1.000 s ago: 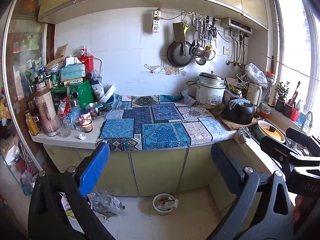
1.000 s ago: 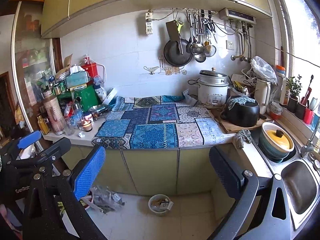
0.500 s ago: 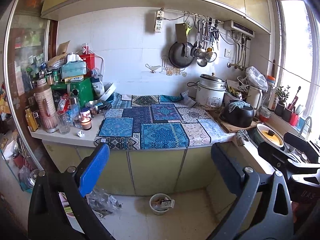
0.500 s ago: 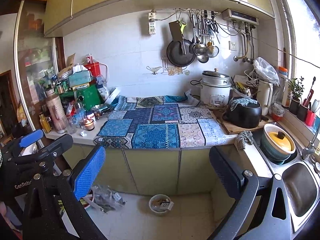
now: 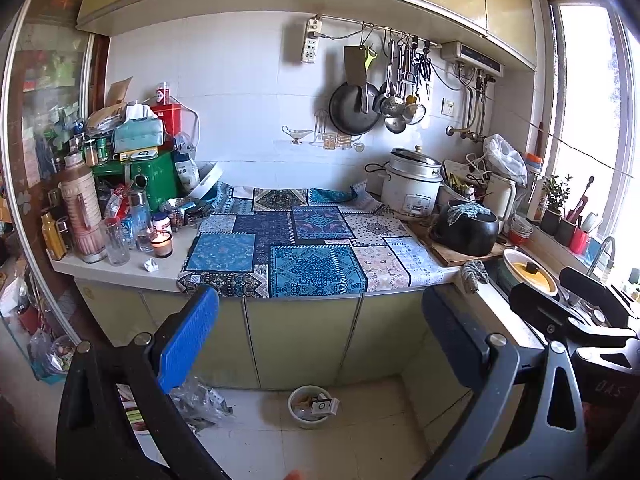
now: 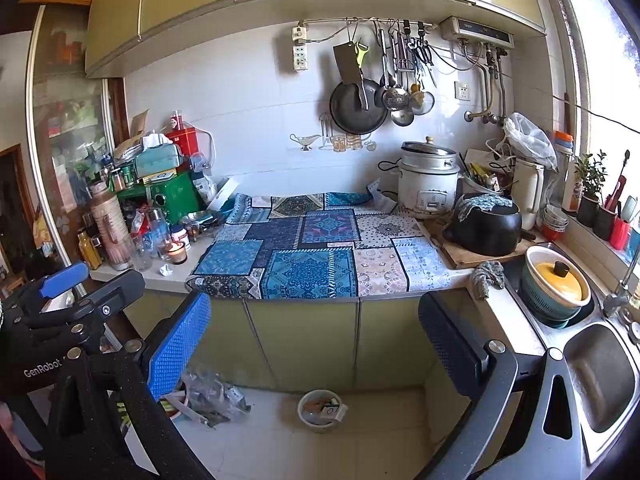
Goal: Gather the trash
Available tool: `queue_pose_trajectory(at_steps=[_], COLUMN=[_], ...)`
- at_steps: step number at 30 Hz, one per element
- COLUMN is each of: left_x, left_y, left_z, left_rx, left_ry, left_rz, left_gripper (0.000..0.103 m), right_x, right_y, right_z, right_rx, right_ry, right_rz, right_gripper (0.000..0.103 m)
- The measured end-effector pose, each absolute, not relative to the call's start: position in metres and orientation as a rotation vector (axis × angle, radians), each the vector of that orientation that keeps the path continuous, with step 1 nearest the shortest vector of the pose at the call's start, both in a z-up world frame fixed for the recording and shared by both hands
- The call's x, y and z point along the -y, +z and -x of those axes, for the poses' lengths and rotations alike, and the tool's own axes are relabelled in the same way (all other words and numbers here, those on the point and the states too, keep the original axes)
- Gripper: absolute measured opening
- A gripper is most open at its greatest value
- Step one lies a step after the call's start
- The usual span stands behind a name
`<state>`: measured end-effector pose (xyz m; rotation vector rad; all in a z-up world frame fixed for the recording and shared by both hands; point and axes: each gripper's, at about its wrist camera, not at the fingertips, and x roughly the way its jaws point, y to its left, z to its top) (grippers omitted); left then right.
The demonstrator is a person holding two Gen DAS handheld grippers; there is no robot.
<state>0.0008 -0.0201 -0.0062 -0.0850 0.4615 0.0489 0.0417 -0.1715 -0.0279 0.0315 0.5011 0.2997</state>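
A small crumpled white paper scrap [image 5: 151, 265] lies on the white counter near its front left edge, beside a lit candle [image 5: 162, 243]; it also shows in the right wrist view [image 6: 165, 269]. A small round bin [image 5: 312, 406] with wrappers in it stands on the floor below the cabinets, also in the right wrist view [image 6: 320, 408]. My left gripper [image 5: 320, 340] is open and empty, held well back from the counter. My right gripper [image 6: 316, 340] is open and empty too, beside the left one.
A patterned blue cloth [image 5: 296, 248] covers the middle of the counter. Bottles, jars and boxes [image 5: 120, 184] crowd its left end. A rice cooker [image 5: 412, 188], a black pot [image 5: 468, 228] and a sink [image 6: 600, 368] are at the right. A crumpled plastic bag [image 5: 200, 400] lies on the floor.
Both views have shifted slightly, as both grippers drift a little back and up from the counter. Both grippers stay open and empty.
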Motion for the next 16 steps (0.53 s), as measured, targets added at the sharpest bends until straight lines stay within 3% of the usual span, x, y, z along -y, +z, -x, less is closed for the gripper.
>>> queue_pose_trajectory(at_steps=[16], left_x=[0.018], left_y=[-0.011], left_z=[-0.007], left_rx=[-0.475], left_ry=[0.053], left_rz=[0.081], left_gripper=[0.102], right_x=[0.157], right_y=[-0.027], right_z=[-0.043], right_rx=[-0.518], right_ry=[0.285], right_rz=[-0.048], right_gripper=[0.103])
